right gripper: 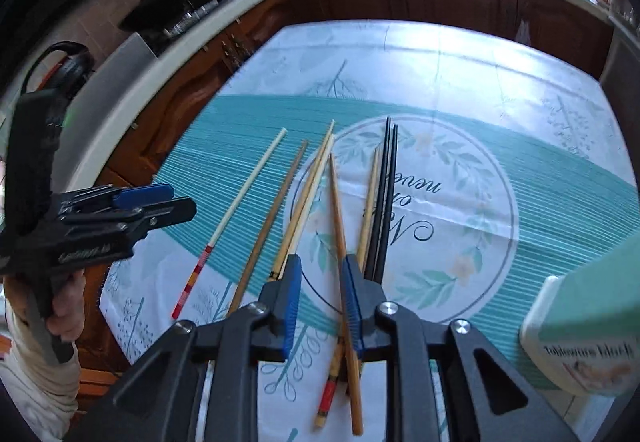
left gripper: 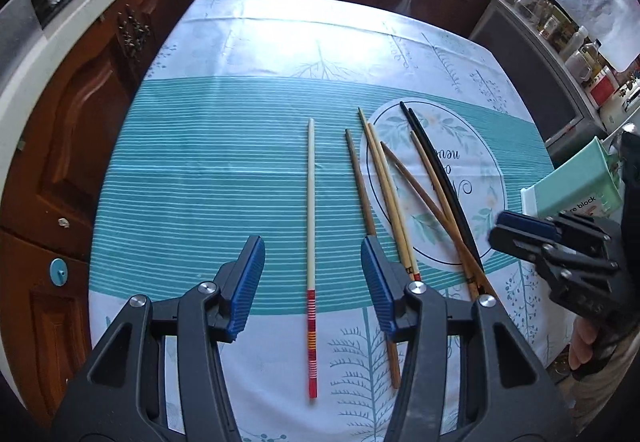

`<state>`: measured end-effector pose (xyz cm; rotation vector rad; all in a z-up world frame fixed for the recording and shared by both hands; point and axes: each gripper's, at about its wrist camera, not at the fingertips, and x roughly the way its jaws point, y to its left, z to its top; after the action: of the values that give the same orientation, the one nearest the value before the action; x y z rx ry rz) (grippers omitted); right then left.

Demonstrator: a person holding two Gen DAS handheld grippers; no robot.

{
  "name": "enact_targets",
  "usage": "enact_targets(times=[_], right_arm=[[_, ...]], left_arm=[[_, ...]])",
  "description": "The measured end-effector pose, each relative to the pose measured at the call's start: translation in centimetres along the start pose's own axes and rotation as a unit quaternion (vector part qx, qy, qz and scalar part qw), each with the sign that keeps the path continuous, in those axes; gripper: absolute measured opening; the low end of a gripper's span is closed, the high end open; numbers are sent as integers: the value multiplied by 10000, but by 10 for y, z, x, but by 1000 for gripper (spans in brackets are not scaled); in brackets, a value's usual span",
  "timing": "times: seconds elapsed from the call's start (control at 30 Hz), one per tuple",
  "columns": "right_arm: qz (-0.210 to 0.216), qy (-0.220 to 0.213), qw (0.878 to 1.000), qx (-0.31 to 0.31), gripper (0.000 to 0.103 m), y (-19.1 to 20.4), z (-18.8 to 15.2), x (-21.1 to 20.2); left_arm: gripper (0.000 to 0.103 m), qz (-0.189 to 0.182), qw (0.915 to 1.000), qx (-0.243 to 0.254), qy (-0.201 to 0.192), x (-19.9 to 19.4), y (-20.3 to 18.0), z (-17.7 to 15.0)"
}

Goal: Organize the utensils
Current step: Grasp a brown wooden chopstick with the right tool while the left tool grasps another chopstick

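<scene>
Several chopsticks lie loose on the teal-striped tablecloth (left gripper: 200,170). A white chopstick with a red-striped end (left gripper: 311,210) lies straight between the fingers of my open left gripper (left gripper: 314,282), below them on the cloth. To its right lie a brown chopstick (left gripper: 359,182), a pale bamboo pair (left gripper: 385,186) and a black pair (left gripper: 438,170), partly crossed. My right gripper (right gripper: 322,286) hovers open over the near ends of that pile. An orange-brown chopstick (right gripper: 339,226) runs under its right finger (right gripper: 352,306). Neither gripper holds anything.
A mint-green tableware box (right gripper: 592,322) stands at the table's right edge, also in the left wrist view as the green box (left gripper: 576,186). A hand (right gripper: 68,302) holds the left gripper's handle. Brown cabinets (left gripper: 80,114) and cluttered counters ring the table.
</scene>
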<state>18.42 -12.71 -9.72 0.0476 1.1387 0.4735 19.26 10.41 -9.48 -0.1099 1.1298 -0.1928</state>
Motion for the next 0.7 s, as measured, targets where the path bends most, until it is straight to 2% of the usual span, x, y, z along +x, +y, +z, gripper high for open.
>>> enact_targets(times=[0.2,0.33,0.6,0.7], right_arm=[[-86,495,9987,43,16,-1,20,25],[-265,764,9967,-10,16,-1,28,42],[-545,1075,9925,-222,16,1,31,63],[-685,1065,9912,-372,10,5,33,65]], left_arm=[[40,-238,9991,196,278,21,-25,12],[32,-321,9977,235,547,43,-40,20],[28,-345,9961,106,810,68,-48,26],[28,-351,9958,76,837,71,-47,27]])
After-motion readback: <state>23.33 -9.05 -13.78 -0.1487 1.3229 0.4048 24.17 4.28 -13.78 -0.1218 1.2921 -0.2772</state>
